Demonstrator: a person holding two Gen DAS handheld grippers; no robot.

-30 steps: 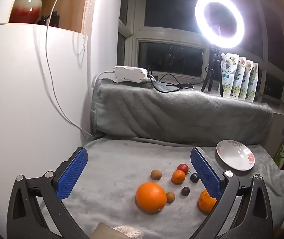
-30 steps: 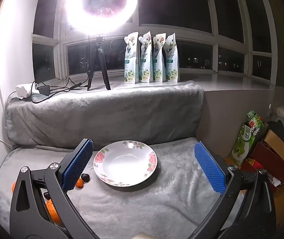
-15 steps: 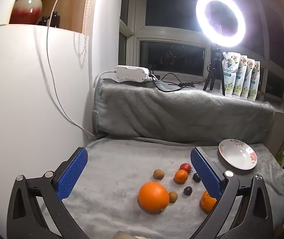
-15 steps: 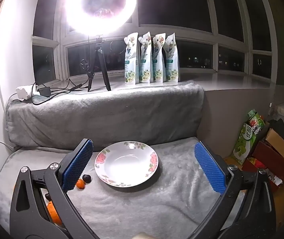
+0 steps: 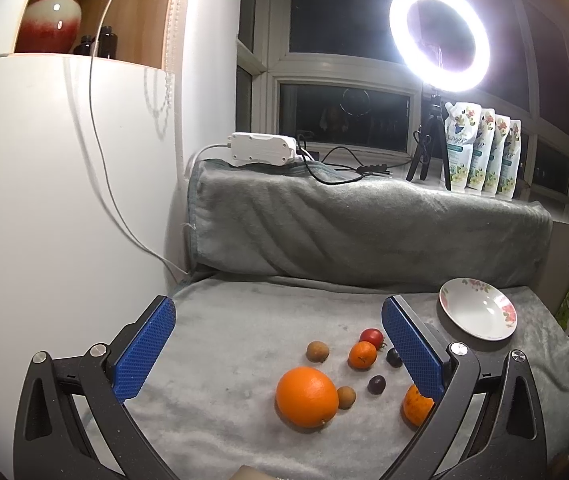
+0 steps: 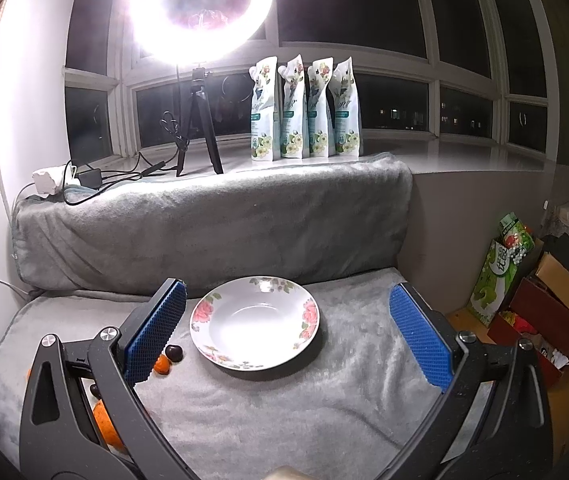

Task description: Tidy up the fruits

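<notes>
Left gripper (image 5: 278, 350) fingers spread wide, empty, above grey blanket (image 5: 244, 328). Large orange (image 5: 307, 397) between fingers, nearer right one; longans, small tangerine (image 5: 362, 355), tomato (image 5: 371, 336), dark grapes clustered beside. Right gripper (image 6: 286, 330) fingers apart, empty, flanking floral bowl (image 6: 255, 327); bowl holds nothing.

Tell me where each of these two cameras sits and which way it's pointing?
Left wrist view: sits on the left gripper, looking forward over the grey blanket at scattered fruit, including the big orange; its two open blue-padded fingers show.
Right wrist view: sits on the right gripper, facing the empty flowered plate and window; its open fingers show.
Shared: plate, blanket, ring light, some fruit.
</notes>
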